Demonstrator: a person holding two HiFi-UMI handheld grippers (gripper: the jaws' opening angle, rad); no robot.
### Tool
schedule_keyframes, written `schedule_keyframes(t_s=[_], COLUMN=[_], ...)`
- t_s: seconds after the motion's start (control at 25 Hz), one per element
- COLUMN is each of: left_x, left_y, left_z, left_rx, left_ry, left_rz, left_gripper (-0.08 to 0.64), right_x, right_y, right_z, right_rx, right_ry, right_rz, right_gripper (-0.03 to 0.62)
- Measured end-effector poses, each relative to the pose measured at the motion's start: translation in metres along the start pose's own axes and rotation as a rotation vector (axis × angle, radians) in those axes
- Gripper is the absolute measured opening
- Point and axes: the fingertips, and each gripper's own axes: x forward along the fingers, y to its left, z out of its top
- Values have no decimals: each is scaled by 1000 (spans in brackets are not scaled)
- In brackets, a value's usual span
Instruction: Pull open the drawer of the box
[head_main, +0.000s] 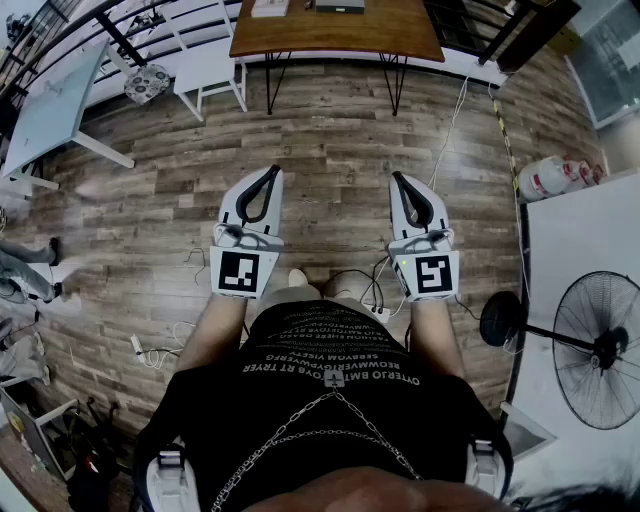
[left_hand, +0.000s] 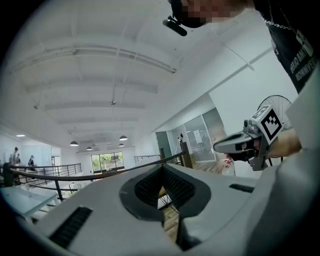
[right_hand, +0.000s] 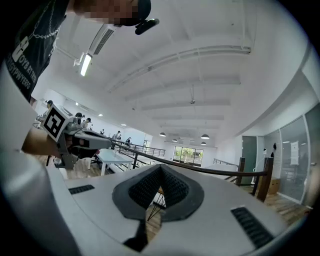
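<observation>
— Left hand-held gripper (head_main: 273, 173): white shell, black pads, jaws tip to tip, nothing between them. Held level, out in front of the person's black printed shirt (head_main: 320, 380).
— And the right hand-held gripper (head_main: 398, 178)?
— Same. Jaws closed together, empty, level. The two sit side by side, apart, both pointing away from the body over the grey-brown plank floor (head_main: 330, 160).
— Box with the drawer?
— Cannot tell where it is; no view shows it.
— What lies ahead?
— Brown wooden desk on black legs (head_main: 340, 35) at the far end, well apart from both grippers. A few flat items on top, too small to name. White chair (head_main: 208, 72) just left of it. Black pedestal fan (head_main: 598, 350) off to the person's right. Loose cables (head_main: 372, 285) on the floor near the feet.
— Gripper views?
— Each looks over its own closed jaws to a black railing (right_hand: 215, 171) and a white ceiling (right_hand: 200, 75). Each catches the other gripper at its side edge.
</observation>
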Motion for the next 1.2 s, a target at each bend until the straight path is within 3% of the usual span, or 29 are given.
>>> schedule_keyframes(t_s=[0.8, 1.2], left_x=[-12, -27], left_y=[75, 116], left_z=[-26, -39], left_rx=[-23, -59], left_ry=[-22, -12], left_rz=[-24, 9], left_gripper=[5, 5], right_x=[61, 79], right_y=[53, 89], right_z=[-1, -1], right_rx=[-51, -76], right_ry=[45, 76], right_rz=[-10, 12], right_gripper=[-6, -6])
